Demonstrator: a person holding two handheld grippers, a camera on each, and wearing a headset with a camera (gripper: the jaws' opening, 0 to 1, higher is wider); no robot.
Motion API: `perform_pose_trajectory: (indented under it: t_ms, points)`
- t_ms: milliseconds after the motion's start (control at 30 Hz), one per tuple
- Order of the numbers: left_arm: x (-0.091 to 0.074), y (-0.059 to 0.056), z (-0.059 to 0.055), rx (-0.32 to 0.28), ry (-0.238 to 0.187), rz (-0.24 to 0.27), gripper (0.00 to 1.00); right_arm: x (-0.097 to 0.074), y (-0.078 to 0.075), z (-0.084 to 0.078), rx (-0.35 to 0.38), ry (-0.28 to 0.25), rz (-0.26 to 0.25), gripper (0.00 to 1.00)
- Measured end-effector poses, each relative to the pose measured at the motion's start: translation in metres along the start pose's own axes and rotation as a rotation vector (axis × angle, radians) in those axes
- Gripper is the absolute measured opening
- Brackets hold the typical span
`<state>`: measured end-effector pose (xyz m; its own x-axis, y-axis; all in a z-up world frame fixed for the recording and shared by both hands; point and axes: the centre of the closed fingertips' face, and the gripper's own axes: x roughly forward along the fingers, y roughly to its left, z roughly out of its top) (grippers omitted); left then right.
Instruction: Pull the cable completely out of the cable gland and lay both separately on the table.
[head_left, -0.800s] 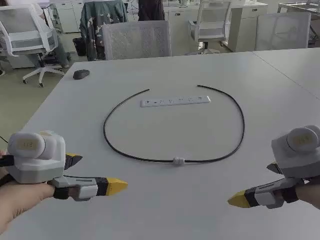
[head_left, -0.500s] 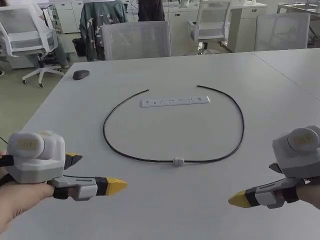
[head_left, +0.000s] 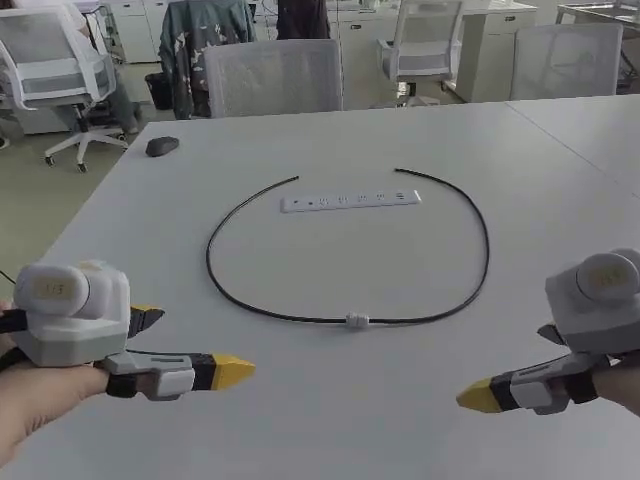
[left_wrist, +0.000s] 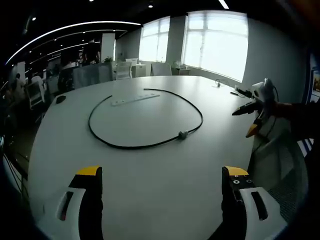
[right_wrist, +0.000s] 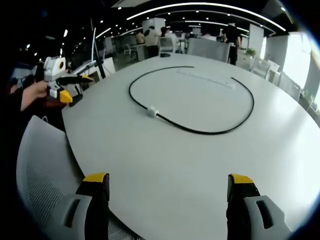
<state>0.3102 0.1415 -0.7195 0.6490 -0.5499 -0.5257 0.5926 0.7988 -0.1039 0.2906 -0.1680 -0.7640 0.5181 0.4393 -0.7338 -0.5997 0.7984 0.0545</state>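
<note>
A thin black cable (head_left: 208, 262) lies in a wide open loop on the white table (head_left: 330, 420). A small white cable gland (head_left: 356, 321) sits threaded on the loop's near side. My left gripper (head_left: 190, 345) hovers over the near-left of the table, open and holding nothing. My right gripper (head_left: 510, 368) hovers at the near right, also open and holding nothing. Both stay well short of the cable. In the left gripper view the gland (left_wrist: 183, 134) lies far ahead of my open left gripper (left_wrist: 162, 172). In the right gripper view the gland (right_wrist: 151, 112) lies ahead of my open right gripper (right_wrist: 168, 178).
A white power strip (head_left: 350, 200) lies inside the loop's far side. A dark mouse (head_left: 162, 147) rests at the far left table edge. Mesh office chairs (head_left: 272, 78) stand behind the table, and a chair back (right_wrist: 45, 170) is close by in the right gripper view.
</note>
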Motion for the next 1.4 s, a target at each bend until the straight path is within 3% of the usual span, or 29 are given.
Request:
perform_pose_trajectory:
  t_ms: [333,567,767,900,1033,1200,1400]
  points:
    - [0.002,0.000,-0.003,-0.011,0.003,-0.007,0.99,0.002,0.001,0.006,0.003,-0.006,0.011,0.99]
    - [0.004,-0.003,-0.001,-0.001,-0.014,-0.019,0.99,0.003,0.007,0.029,-0.056,-0.050,0.026,0.99]
    - [0.005,0.001,-0.001,-0.004,-0.009,-0.014,0.99,0.010,0.009,0.039,-0.090,-0.052,0.044,0.99]
    - [0.006,0.003,-0.001,0.017,-0.003,-0.011,0.99,0.012,0.011,0.062,-0.175,-0.130,0.056,0.99]
    - [0.009,0.003,0.001,0.014,-0.003,-0.017,0.99,0.015,0.010,0.072,-0.184,-0.139,0.059,0.99]
    - [0.011,0.001,0.009,0.018,-0.016,-0.022,0.99,0.025,0.017,0.079,-0.257,-0.138,0.096,0.92]
    - [0.016,-0.001,0.012,0.029,-0.018,-0.033,0.99,0.038,0.035,0.100,-0.424,-0.197,0.188,0.71]
